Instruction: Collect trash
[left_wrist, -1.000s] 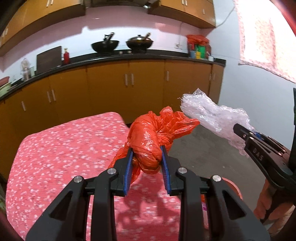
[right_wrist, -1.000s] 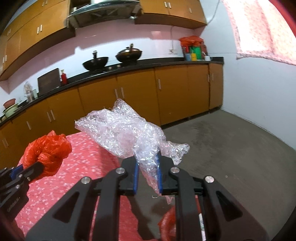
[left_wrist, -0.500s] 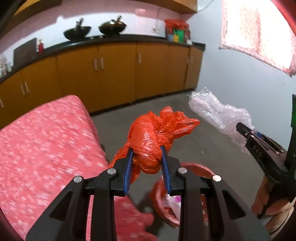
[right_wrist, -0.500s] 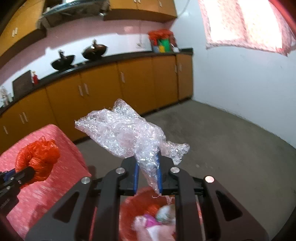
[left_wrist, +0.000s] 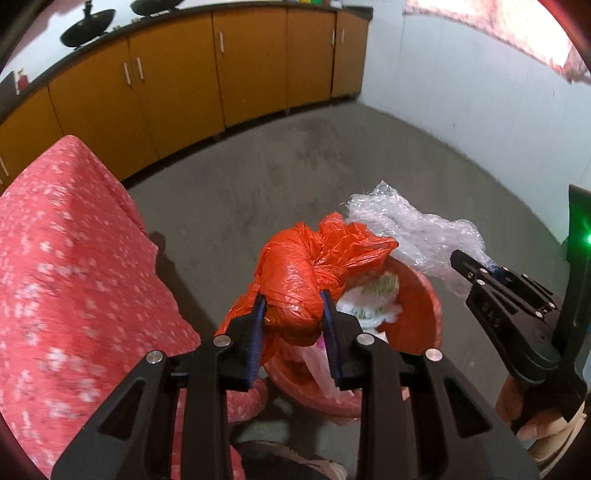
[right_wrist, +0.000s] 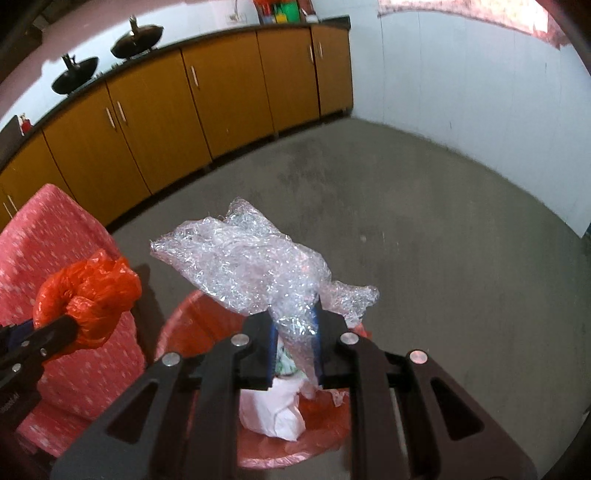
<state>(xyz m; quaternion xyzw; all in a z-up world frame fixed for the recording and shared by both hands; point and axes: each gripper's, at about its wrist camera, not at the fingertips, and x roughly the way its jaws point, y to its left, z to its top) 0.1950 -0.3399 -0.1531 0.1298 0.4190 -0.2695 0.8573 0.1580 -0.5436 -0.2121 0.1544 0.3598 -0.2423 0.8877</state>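
My left gripper (left_wrist: 293, 308) is shut on a knotted orange plastic bag (left_wrist: 310, 273), which hangs over the left rim of a red trash bin (left_wrist: 417, 321) on the floor. My right gripper (right_wrist: 293, 328) is shut on a crumpled wad of clear bubble wrap (right_wrist: 243, 262) above the same red trash bin (right_wrist: 192, 321). White and pink trash lies inside the bin. In the left wrist view the right gripper (left_wrist: 480, 273) shows at the right edge with the bubble wrap (left_wrist: 413, 229). In the right wrist view the orange bag (right_wrist: 88, 295) shows at the left.
A table with a red flowered cloth (left_wrist: 55, 277) stands just left of the bin. Orange-brown cabinets (right_wrist: 221, 92) with a dark counter and two woks run along the far wall. Grey floor (right_wrist: 443, 240) spreads to the right, up to a white wall.
Both grippers have come down and tilted toward the floor, from above the table to over the red bin. Each kept hold of its trash.
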